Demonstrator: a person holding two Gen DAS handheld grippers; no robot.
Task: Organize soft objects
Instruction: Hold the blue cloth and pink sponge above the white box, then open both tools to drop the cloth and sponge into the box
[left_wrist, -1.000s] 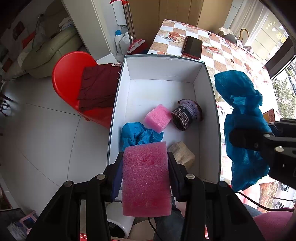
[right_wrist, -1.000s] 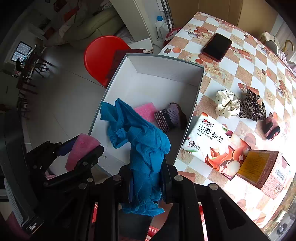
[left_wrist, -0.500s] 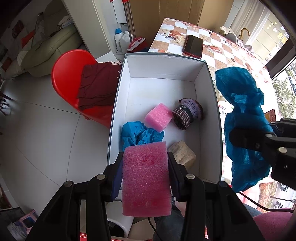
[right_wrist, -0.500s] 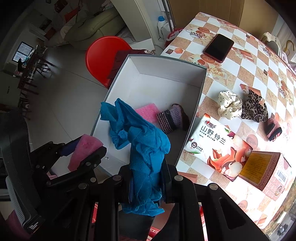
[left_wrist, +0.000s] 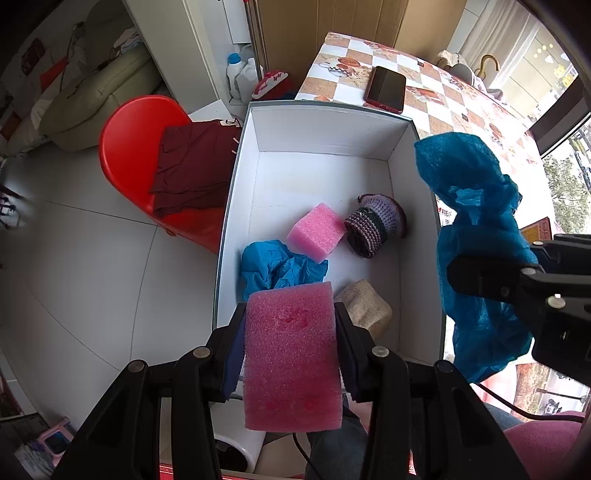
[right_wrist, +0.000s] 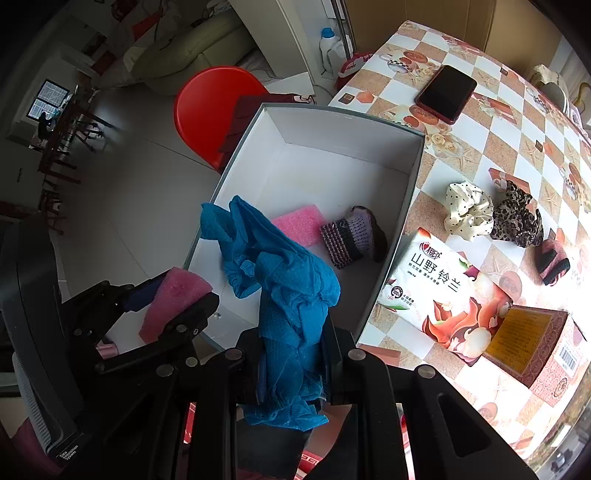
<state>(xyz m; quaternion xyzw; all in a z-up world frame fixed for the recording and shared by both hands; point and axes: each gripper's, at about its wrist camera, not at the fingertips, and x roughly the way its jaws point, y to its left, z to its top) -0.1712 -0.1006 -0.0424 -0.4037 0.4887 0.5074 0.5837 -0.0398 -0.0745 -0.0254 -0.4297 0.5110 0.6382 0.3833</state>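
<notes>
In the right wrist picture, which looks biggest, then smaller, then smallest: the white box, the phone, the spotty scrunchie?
1. White box, clearly biggest.
2. and 3. Phone and spotty scrunchie look much alike; the phone lies farther off, so I won't rank them.

Two pink sponges (left_wrist: 291, 358) (left_wrist: 316, 230), two blue cloths (left_wrist: 476, 251) (left_wrist: 273, 267), two scrunchies (right_wrist: 467, 212) (right_wrist: 517, 219), one phone (right_wrist: 445, 92)

My left fingers (left_wrist: 242, 345) pinch a dark pink foam block (left_wrist: 291, 360) upright; my right fingers (right_wrist: 334, 363) clamp a crumpled blue cloth (right_wrist: 284, 291). In the white box (left_wrist: 325, 127) lie a pale pink sponge (left_wrist: 316, 230), a blue cloth wad (left_wrist: 271, 269), a striped knit pouch (left_wrist: 375, 225) and a beige pad (left_wrist: 364, 308).
</notes>
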